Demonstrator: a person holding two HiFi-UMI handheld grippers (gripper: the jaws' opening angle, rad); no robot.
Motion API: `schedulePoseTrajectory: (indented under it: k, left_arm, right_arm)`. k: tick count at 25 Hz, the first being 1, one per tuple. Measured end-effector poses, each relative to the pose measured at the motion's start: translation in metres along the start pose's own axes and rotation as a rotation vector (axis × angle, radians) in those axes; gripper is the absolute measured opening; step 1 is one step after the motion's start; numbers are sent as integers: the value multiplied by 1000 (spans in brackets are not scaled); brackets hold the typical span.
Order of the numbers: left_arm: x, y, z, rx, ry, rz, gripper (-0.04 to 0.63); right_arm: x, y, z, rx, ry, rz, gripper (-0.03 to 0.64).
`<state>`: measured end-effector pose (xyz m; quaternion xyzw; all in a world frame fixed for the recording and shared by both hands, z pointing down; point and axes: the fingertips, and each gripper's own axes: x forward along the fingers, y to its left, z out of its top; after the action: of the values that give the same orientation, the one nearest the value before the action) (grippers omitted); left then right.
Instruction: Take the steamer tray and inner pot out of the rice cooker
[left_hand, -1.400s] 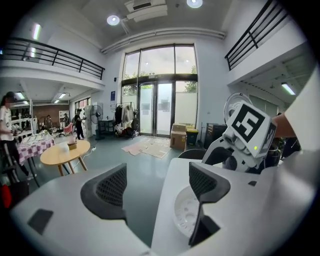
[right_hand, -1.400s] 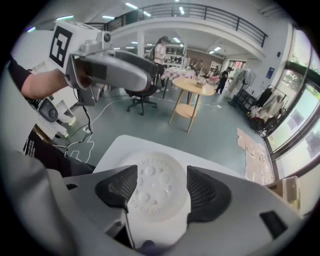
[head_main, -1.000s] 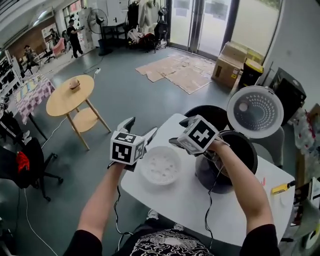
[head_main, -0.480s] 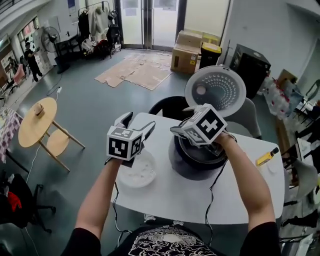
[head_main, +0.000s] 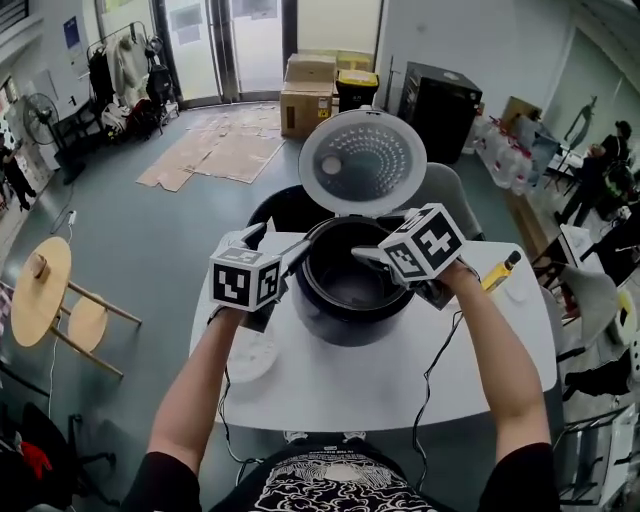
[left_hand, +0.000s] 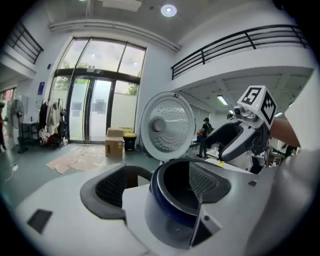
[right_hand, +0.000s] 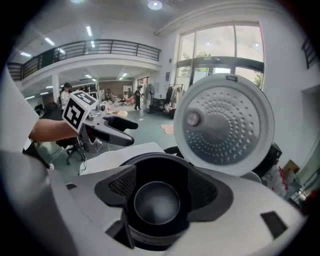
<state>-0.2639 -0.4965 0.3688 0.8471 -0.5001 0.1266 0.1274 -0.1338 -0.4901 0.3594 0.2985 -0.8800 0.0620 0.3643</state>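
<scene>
table (head_main: 345, 392), steamer tray (head_main: 252, 358) partly under left forearm (head_main: 203, 385)

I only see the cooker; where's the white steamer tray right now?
In the head view, the steamer tray lies on the white table left of the rice cooker, beside the left forearm.

Table (head_main: 340, 388): white, rounded corners; stands on a grey floor (head_main: 150, 230)
Middle, far: dark cooker (head_main: 350, 305), lid up; it takes most of the table's depth
Left, near: white round tray (head_main: 252, 358), flat on the top; beside the cooker, not touching it
Right, far: yellow and black tool (head_main: 497, 272), lying aslant near the edge
</scene>
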Motion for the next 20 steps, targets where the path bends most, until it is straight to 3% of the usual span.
schedulePoseTrajectory:
  k: [8, 15, 20]
  left_arm:
    - [31, -26, -3, -145, 74, -110, 382]
    - [36, -32, -12, -462, 134, -273, 382]
    - [40, -32, -23, -525, 180, -291, 382]
  right_arm:
    - [-24, -48, -58, 249, -26, -11, 337]
    - [-19, -62, -89, 463, -62, 65, 333]
    - [-12, -67, -103, 562, -62, 125, 331]
